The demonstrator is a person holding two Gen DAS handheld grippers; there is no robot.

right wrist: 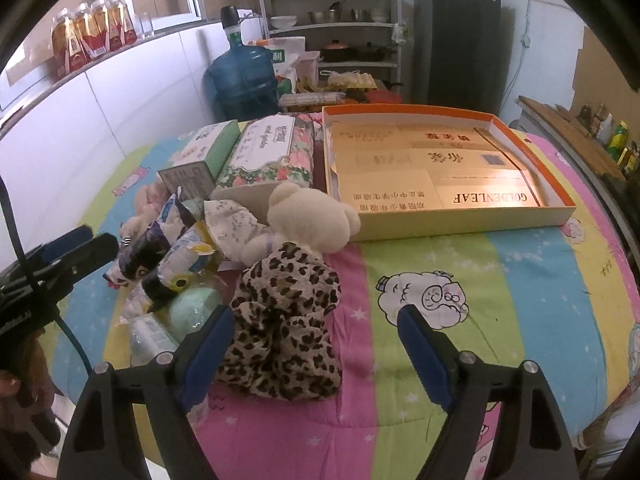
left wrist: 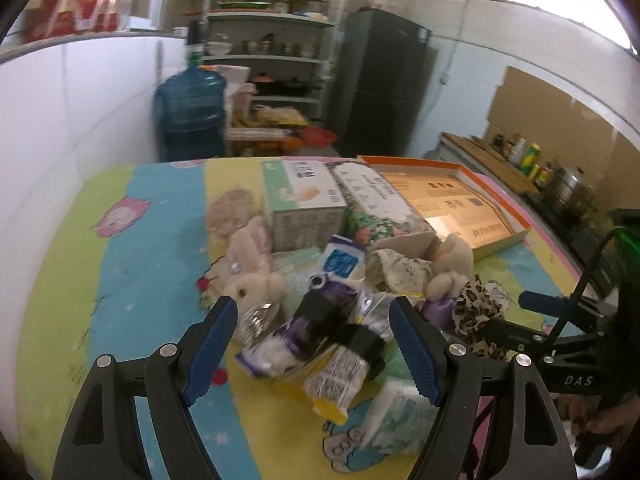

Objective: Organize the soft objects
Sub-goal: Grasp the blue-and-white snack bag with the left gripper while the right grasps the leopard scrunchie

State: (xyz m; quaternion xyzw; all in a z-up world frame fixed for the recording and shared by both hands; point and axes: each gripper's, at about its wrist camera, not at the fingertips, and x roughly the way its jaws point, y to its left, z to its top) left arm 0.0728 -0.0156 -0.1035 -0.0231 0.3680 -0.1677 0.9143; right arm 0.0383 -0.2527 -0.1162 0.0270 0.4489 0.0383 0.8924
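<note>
A heap of soft things is seen on a quilted, pastel-striped cloth (right wrist: 500, 280) printed with cartoon sheep. A crumpled leopard-print fabric (right wrist: 286, 320) lies at the near edge of the heap, with a cream plush bear (right wrist: 308, 220) lying just behind it and touching it. Crinkled plastic packets (left wrist: 320, 344) in purple, white and yellow are piled to the left, beside a pale plush rabbit (left wrist: 252, 280). Behind the heap a green cardboard tissue box (left wrist: 304, 208) and a floral soft tissue pack (right wrist: 272, 156) are set side by side, and a shallow orange-rimmed cardboard tray (right wrist: 452, 216) stands to their right. The left gripper (left wrist: 314, 340) is held above the packets with its blue ribbed pads wide apart and nothing pressed between them. The right gripper (right wrist: 316, 344) is likewise spread wide over the leopard fabric, which is not clamped. A blue water jug (right wrist: 244, 76), metal shelving (right wrist: 332, 24) with pots and a dark refrigerator (right wrist: 456, 36) are seen against tiled walls behind.
</note>
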